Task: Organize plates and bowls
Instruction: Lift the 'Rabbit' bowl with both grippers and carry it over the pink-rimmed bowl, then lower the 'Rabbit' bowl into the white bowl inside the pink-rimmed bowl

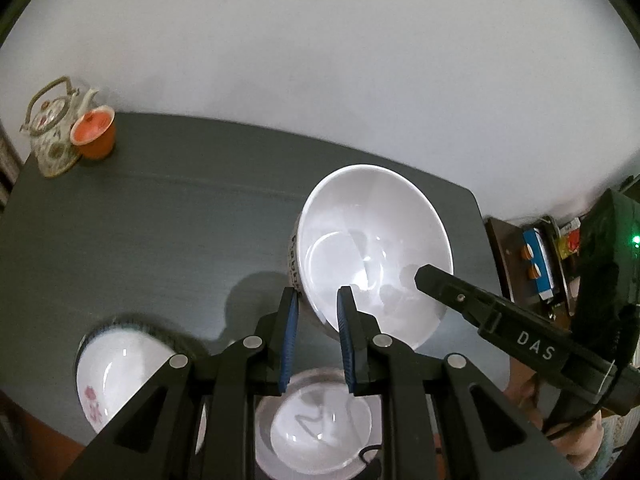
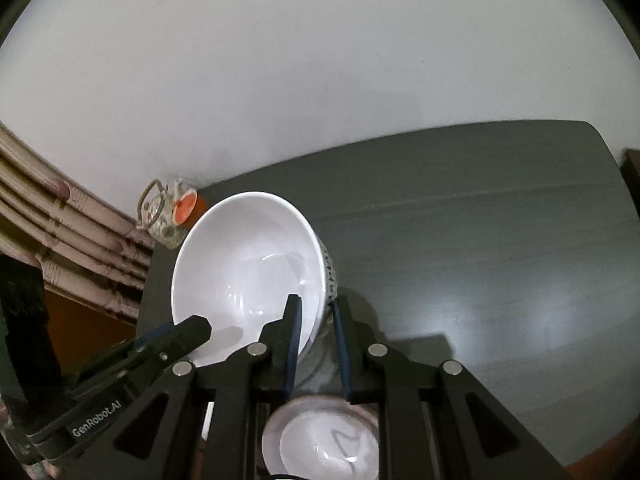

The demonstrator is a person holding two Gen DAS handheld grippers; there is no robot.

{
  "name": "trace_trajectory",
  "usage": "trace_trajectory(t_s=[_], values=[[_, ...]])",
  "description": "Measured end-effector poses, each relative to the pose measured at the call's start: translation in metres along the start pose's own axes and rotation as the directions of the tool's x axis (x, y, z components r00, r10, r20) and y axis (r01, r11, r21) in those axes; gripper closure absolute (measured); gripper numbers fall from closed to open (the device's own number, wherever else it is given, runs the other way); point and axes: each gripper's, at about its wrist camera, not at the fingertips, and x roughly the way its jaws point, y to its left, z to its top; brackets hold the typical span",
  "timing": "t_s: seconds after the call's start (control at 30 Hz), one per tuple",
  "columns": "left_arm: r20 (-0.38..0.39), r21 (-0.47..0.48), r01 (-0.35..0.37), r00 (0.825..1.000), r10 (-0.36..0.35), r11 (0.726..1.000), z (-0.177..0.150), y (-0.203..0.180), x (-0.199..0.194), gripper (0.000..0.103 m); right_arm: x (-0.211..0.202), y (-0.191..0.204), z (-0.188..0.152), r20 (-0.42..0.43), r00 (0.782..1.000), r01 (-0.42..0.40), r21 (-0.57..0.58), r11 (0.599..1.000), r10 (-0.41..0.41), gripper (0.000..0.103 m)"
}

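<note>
**Bowl held aloft by both grippers**

Bowl (image 1: 372, 248), tilted above the table (image 1: 160, 220), is pinched at opposite rim walls by your left gripper (image 1: 318, 340) and right gripper (image 2: 316, 344). Uneven pull may slip it onto the plate (image 1: 320, 436) below.

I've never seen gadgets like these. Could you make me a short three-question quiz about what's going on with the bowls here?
1. True or false: each gripper has one finger inside the big white bowl and one finger outside it.
2. What stands at the far corner of the dark table?
A. a stack of plates
B. a patterned teapot beside an orange cup
C. a glass jug
3. Which dish lies directly below the left gripper?

Key
1. True: the left gripper and right gripper both straddle its rim.
2. B
3. The small white bowl; a flower-painted bowl sits to its left.
</note>
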Motion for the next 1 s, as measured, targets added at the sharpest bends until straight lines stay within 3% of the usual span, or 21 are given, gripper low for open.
trace_trajectory(t_s=[0.27,0.67,1.0], values=[[0.005,0.005,-0.01,1.0,0.01,1.0,-0.053,0.002,-0.018,0.086,-0.01,0.006,-0.051,-0.016,1.0,0.006,0.003,1.0,-0.005,0.086],[-0.025,-0.008,-0.029,0.999,0.028,1.0,-0.116,0.005,-0.01,0.086,0.0,0.004,-0.118,-0.037,0.999,0.02,0.028,0.999,-0.019,0.086],[-0.036,-0.01,-0.053,0.998,0.052,0.999,-0.147,0.007,0.0,0.086,0.007,-0.012,-0.15,-0.061,0.998,0.029,0.046,0.999,-0.027,0.086]])
